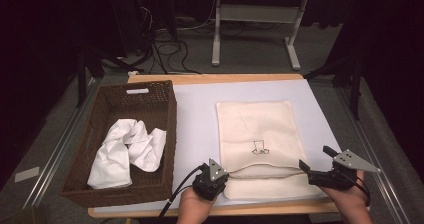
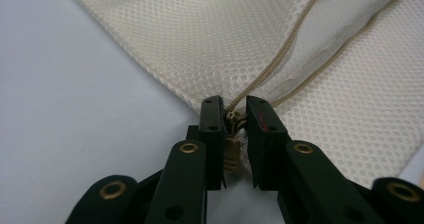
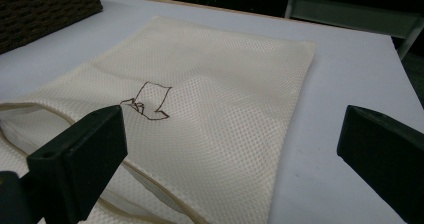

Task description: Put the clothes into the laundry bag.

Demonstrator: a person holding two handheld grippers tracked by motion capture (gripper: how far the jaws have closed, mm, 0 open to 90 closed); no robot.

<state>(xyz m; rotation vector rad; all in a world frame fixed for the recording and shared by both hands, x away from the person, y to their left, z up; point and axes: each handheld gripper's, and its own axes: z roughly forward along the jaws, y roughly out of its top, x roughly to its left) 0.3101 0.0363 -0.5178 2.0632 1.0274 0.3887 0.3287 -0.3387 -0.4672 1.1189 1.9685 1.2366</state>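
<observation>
A cream mesh laundry bag [image 1: 257,134] lies flat on the pale surface [image 1: 200,114], right of centre in the high view, its zippered mouth toward the bottom edge of the frame and gaping a little. At the bag's lower left corner, the left claw [image 2: 234,115] has its jaws nearly together around the tan zipper pull [image 2: 232,149]. The pads sit tight beside the pull and seem to pinch it, though the contact itself falls in shadow between them. In the high view the left claw [image 1: 212,181] covers that corner, so the pull is hidden there.

The right claw [image 1: 316,165] stands wide open at the bag's lower right corner, holding nothing; in the right gripper view its right jaw is cut off by the frame edge.

At the left, a brown wicker basket [image 1: 165,109] holds crumpled white cloth [image 1: 125,151], its folds hard to separate.
</observation>
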